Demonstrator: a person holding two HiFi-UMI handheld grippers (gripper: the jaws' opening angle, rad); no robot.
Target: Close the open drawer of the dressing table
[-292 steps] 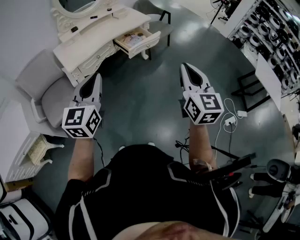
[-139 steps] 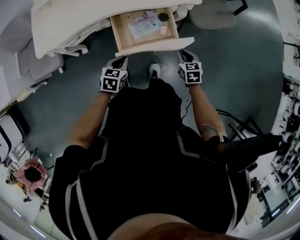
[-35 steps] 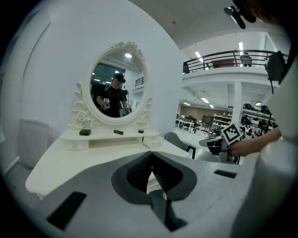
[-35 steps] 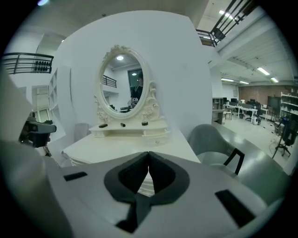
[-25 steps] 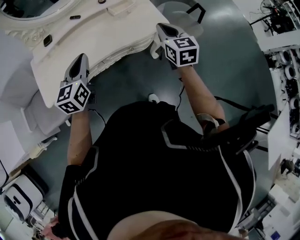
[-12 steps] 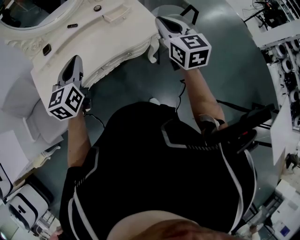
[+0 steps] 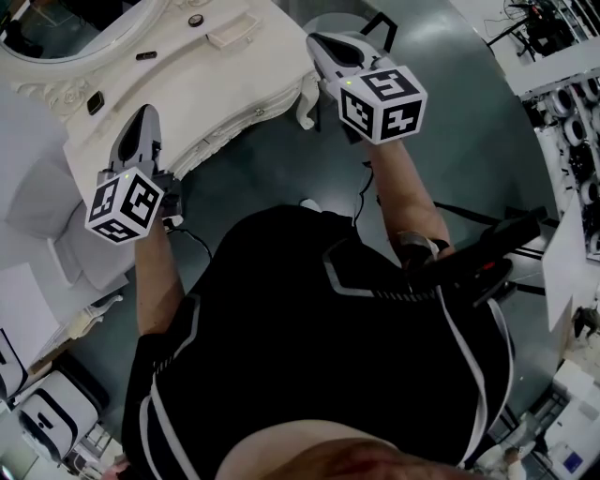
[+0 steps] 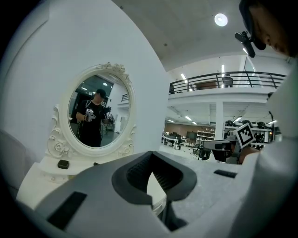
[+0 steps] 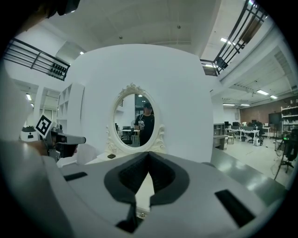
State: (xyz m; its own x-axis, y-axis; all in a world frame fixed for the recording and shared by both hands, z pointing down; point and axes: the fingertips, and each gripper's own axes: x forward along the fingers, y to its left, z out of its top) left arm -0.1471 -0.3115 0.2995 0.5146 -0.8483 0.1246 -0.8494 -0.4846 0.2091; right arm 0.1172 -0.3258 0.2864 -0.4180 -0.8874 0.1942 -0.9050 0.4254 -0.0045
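Observation:
The white dressing table [image 7: 220, 80] fills the upper left of the head view. Its carved front [image 7: 234, 129] runs flush, with no drawer standing out. My left gripper [image 7: 144, 114] hangs over the table's left front edge, jaws shut on nothing. My right gripper [image 7: 323, 43] is raised over the table's right corner, also shut and empty. From the left gripper [image 8: 151, 155], the view looks across the tabletop at the oval mirror [image 8: 98, 116]. From the right gripper [image 9: 149, 155], that same mirror [image 9: 138, 120] is seen, with the person reflected in it.
A grey chair [image 7: 37, 197] stands left of the table and another seat [image 7: 361, 19] at its right end. Small items lie on the tabletop: a black one [image 7: 94, 101] and a white box [image 7: 230, 33]. Cables [image 7: 361, 187] trail on the floor; shelving [image 7: 562, 37] stands at far right.
The drawer stood open with both grippers at its front 5.6 s ago; now the front is flush. Both grippers have since lifted above the table edge; in the last second they shifted only slightly.

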